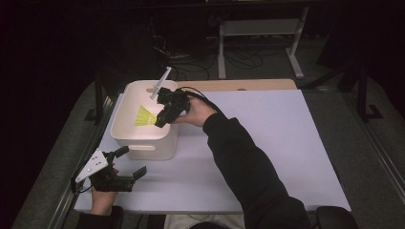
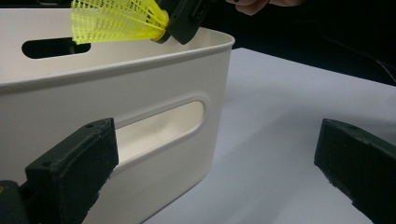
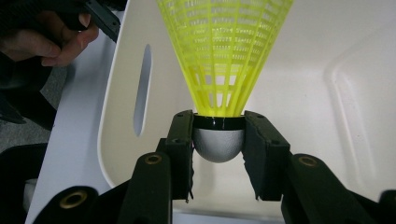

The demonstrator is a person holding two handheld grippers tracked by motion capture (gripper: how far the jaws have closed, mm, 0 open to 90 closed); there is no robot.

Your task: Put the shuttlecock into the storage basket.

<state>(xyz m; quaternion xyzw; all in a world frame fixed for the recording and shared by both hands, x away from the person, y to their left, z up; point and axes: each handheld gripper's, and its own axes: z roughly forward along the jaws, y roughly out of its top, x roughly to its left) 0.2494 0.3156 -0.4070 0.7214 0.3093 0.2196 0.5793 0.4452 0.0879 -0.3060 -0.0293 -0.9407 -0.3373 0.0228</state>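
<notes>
Right gripper (image 1: 161, 120) holds a yellow shuttlecock (image 1: 143, 116) over the open white bin (image 1: 125, 136). Jaws are pinched on the cork base: in the right gripper view the rounded grey-white cork (image 3: 218, 143) sits clamped between the two black jaws, with the mesh skirt (image 3: 224, 51) fanning away toward 12 o'clock. In the high view the skirt points toward 9 o'clock from the gripper, above the bin's interior. The shuttlecock is apart from the bin floor and walls, as far as I can tell.

Left gripper (image 1: 130, 163) rests on the white table (image 1: 267, 143) at about 7 o'clock of the bin, just beside its near wall. Jaws stand wide apart and hold nothing; the left gripper view looks past them at the bin's handle slot (image 2: 161, 126).

Judged step: about to release into the bin.

Risks:
- Grip sits only on the curved cork; a slight twist could let it squirt out early.
- The gripper hangs near the bin's 3 o'clock rim. If released while the cork is over the rim, the shuttlecock could bounce out onto the table.
- The light skirt may catch on a jaw as it opens and drag along.
- Lowering further could knock the rim and shift the bin toward the left gripper.
</notes>
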